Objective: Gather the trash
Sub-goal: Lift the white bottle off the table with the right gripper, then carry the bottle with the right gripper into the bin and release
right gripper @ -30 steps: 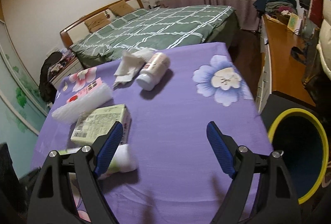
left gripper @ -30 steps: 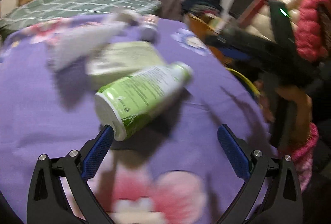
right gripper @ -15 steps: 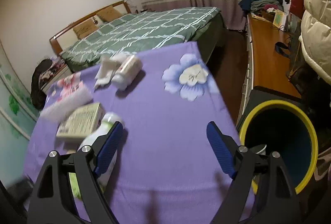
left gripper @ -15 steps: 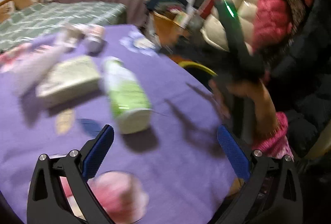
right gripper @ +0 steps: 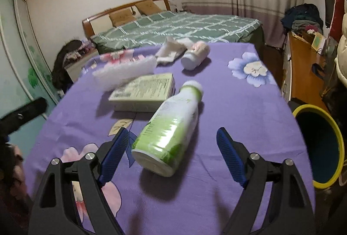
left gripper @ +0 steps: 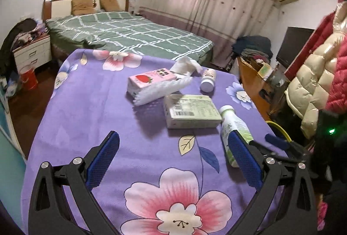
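The right gripper (right gripper: 171, 154) is spread wide around the base of the bottle (right gripper: 171, 128), which lies on the table (right gripper: 238, 109), not gripped yet. Left gripper (left gripper: 173, 161) is wide too & empty. Next, I think: close on bottle, carry to bin (right gripper: 338, 141) at the right.

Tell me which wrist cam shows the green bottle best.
Right wrist: the green-and-white bottle lies whole between the open right gripper fingers. In the left wrist view, the left gripper finger covers its lower half.

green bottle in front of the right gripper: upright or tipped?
Tipped. The green-and-white bottle lies on its side on the purple tablecloth, base toward the open right gripper, white cap pointing away.
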`<state>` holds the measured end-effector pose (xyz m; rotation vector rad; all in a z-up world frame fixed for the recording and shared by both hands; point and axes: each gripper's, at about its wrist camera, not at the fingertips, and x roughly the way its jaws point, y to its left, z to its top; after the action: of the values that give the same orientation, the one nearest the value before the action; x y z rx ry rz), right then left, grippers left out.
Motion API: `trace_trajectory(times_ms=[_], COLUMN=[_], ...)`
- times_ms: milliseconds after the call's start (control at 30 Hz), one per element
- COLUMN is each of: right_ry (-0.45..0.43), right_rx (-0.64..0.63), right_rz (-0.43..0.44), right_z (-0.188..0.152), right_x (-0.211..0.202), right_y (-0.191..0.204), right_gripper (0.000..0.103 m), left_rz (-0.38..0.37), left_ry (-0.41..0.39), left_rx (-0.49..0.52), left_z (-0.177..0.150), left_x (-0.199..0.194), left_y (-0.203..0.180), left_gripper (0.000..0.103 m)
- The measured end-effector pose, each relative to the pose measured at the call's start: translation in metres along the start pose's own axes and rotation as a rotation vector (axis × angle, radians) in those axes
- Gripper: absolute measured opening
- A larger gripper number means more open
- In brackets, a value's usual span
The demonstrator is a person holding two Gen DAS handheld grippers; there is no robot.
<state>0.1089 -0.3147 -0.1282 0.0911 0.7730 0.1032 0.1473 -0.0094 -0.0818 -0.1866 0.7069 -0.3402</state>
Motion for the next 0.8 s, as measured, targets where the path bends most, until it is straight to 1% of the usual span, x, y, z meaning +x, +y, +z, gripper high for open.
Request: trace_trajectory(times_ms=[100,200,233,267,333,433,533,633,733,800], right_ry=[0.069,0.083,0.083,0.082,0.082,0.058,-0.013,-0.087,-0.123,-0.13], right_rx=[0.005,0.01,0.01,0.013,0.021,0.023,0.041,0.056,0.08,0.091], right_rz=[0.0,0.001,-0.005,-0.005,-0.006,-0.013,0.014,0.031,0.063,0.074], right_z=[-0.005,-0.009,-0.008,-0.008,-0.007,-0.006,0.0,0.008,0.016,0.019], right_x=[0.022,0.031,0.033,0.033,0.031,0.018,-0.011,-0.042,-0.064,-0.073], right_y=[0.006,0.01,0.011,0.009,0.003,-0.012,-0.031,-0.045,-0.06,-0.067], right_gripper=[0.079,0.079,0.078,0.068,0.059,0.053,0.05,0.049,0.049,0.049], left_rz=[0.013,0.021,0.021,0.019,0.014,0.017,0.02,0.017,0.01,0.006], left_ry=[0.004,0.003,0.003,0.003,0.004,0.003,0.002,0.004,0.006,0.011], left_rx=[0.002,0.018,0.021,0.023,0.026,0.035,0.037,0.036,0.041,0.054], left_z=[-0.003,-0.007,-0.008,-0.009,-0.009,-0.01,-0.01,-0.01,-0.01,-0.011], left_x=[0.001,0.003,0.003,0.003,0.003,0.002,0.002,0.003,0.003,0.004], left_y=[0.001,-0.007,-0.009,-0.01,-0.013,-0.015,-0.016,-0.017,-0.021,-0.025], left_gripper=[0.098,0.098,0.098,0.098,0.098,0.098,0.098,0.098,0.098,0.098])
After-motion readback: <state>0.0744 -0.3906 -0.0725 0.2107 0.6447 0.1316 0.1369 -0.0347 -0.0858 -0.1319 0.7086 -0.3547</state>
